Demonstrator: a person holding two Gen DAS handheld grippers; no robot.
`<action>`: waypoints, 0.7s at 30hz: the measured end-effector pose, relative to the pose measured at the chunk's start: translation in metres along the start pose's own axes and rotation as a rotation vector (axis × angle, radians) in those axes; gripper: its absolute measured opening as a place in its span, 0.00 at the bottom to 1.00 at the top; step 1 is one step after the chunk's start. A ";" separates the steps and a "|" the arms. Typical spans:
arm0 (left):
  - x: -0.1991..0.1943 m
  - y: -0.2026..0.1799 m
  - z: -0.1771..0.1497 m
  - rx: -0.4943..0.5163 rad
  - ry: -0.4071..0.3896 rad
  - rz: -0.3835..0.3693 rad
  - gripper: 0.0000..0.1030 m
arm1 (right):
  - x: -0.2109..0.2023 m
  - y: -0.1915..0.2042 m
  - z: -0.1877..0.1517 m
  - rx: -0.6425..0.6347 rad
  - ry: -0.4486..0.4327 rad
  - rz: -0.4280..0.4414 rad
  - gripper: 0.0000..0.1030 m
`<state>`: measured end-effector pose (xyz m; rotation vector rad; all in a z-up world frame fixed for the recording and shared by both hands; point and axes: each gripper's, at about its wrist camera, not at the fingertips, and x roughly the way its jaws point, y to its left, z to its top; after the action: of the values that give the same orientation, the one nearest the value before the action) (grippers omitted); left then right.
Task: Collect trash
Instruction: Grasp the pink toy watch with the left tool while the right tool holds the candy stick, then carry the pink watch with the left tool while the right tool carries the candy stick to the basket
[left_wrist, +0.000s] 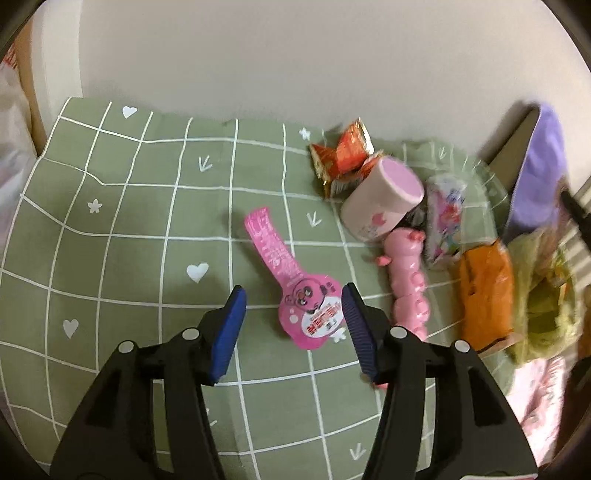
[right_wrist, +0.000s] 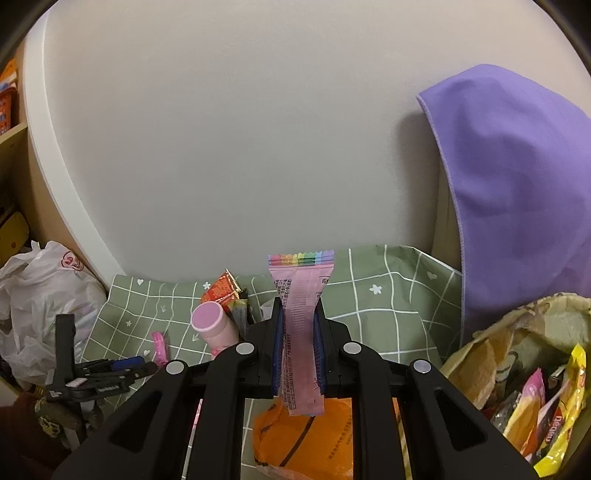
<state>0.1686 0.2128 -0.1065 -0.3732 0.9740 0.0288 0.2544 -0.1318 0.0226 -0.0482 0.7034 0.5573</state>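
A flat pink wrapper (left_wrist: 273, 251) with a cartoon face lies on the green checked cloth (left_wrist: 129, 240). Its wide end sits between the blue pads of my left gripper (left_wrist: 293, 290), which is open and not pressing on it. My right gripper (right_wrist: 298, 306) is shut on a long pink wrapper (right_wrist: 301, 332) with a rainbow top edge, held upright above the cloth. To the right stands an open olive trash bag (right_wrist: 517, 354) with several wrappers inside. A red-gold wrapper (left_wrist: 340, 151), a colourful packet (left_wrist: 445, 218) and an orange packet (left_wrist: 485, 291) lie on the cloth.
A pink-topped cup (left_wrist: 384, 195) lies tipped beside a pink pig toy (left_wrist: 406, 273). A purple cloth (right_wrist: 517, 184) hangs at the right against the pale wall. A white plastic bag (right_wrist: 40, 295) sits off the cloth's left edge, below shelves.
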 end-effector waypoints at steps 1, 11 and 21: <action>0.004 -0.004 -0.002 0.019 0.012 0.028 0.49 | -0.001 -0.001 -0.001 0.001 0.000 -0.001 0.15; 0.005 -0.010 -0.005 0.005 0.017 0.017 0.08 | -0.015 -0.006 -0.005 0.001 -0.010 -0.001 0.15; -0.036 -0.036 -0.002 0.115 -0.082 0.004 0.04 | -0.028 -0.003 -0.009 -0.001 -0.023 -0.001 0.15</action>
<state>0.1538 0.1833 -0.0671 -0.2623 0.8913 -0.0083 0.2326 -0.1494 0.0330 -0.0437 0.6809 0.5561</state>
